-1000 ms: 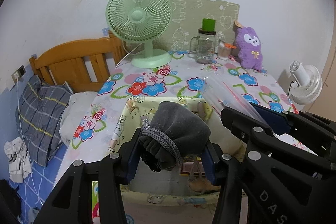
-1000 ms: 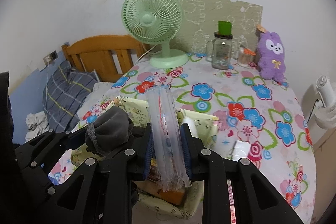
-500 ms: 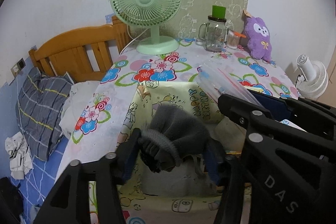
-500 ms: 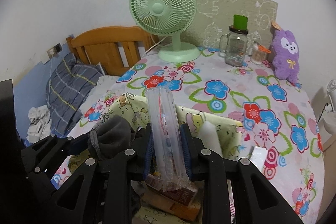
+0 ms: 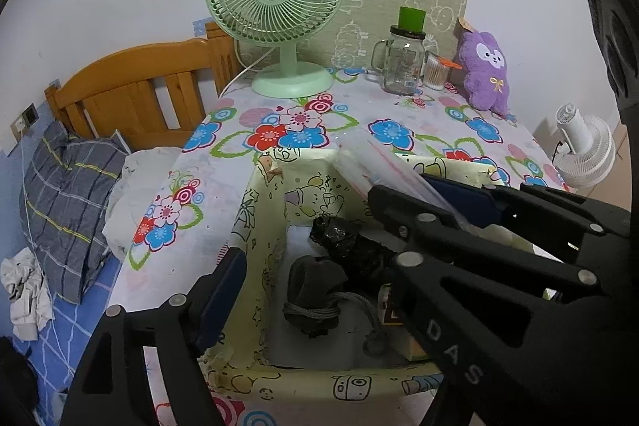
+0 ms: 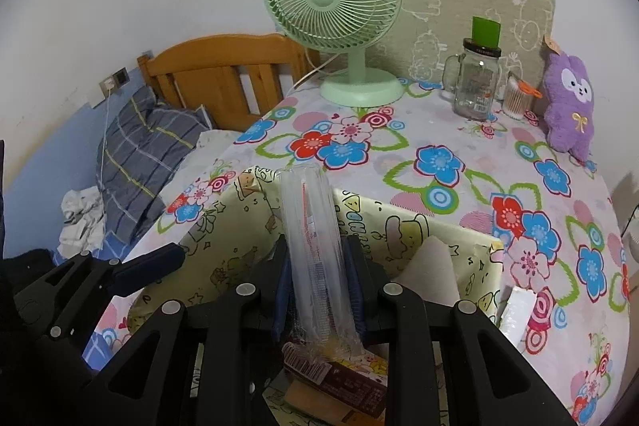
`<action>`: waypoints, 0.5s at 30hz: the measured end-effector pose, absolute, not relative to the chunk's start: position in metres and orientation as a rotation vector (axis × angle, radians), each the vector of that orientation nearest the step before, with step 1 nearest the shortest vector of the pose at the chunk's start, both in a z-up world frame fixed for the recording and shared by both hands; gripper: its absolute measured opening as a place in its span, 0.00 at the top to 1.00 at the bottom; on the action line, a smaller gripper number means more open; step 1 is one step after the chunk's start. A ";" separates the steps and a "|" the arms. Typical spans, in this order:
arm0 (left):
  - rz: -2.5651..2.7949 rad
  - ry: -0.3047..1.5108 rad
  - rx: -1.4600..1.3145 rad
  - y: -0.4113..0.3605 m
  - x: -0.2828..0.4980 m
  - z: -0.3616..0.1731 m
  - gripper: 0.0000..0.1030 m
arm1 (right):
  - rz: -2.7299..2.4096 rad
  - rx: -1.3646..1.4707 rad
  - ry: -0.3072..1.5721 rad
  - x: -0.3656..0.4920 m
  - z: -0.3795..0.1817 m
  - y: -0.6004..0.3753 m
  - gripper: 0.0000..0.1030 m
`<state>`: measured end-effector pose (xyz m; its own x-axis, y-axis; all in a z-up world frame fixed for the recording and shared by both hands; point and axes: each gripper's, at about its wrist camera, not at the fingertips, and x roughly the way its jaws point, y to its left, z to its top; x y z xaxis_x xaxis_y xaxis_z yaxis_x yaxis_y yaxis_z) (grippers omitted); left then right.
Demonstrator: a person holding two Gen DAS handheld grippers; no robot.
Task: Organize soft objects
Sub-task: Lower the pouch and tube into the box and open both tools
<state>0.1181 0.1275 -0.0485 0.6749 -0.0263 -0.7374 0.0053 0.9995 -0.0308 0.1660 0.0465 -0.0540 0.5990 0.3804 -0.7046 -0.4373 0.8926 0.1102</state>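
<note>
While the right claw (image 6: 317,286) pinches crinkly plastic sleeve (image 6: 311,226) — gray knit pouch (image 5: 315,286) lies boxed.

grey pouch (image 5: 315,286) | crumpled, drawstring loose | inside yellow box (image 5: 255,226)

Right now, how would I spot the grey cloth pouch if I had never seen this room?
Find the round table with the flowered cloth, then the pale yellow cartoon-print box at its near edge. Inside, on the box's floor, lies the dark grey fleece drawstring pouch. Unlike the crinkly shiny black bag beside it, it is matte and tied with a braided grey cord.
</note>
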 end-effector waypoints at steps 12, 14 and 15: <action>-0.014 0.808 -0.022 0.120 0.112 -0.043 0.14 | 0.446 -0.088 0.737 0.153 -0.044 0.033 0.24; -0.018 0.803 -0.019 0.116 0.110 -0.041 0.13 | 0.436 -0.085 0.734 0.150 -0.042 0.028 0.23; -0.020 0.800 -0.018 0.114 0.109 -0.040 0.13 | 0.432 -0.082 0.732 0.149 -0.041 0.026 0.23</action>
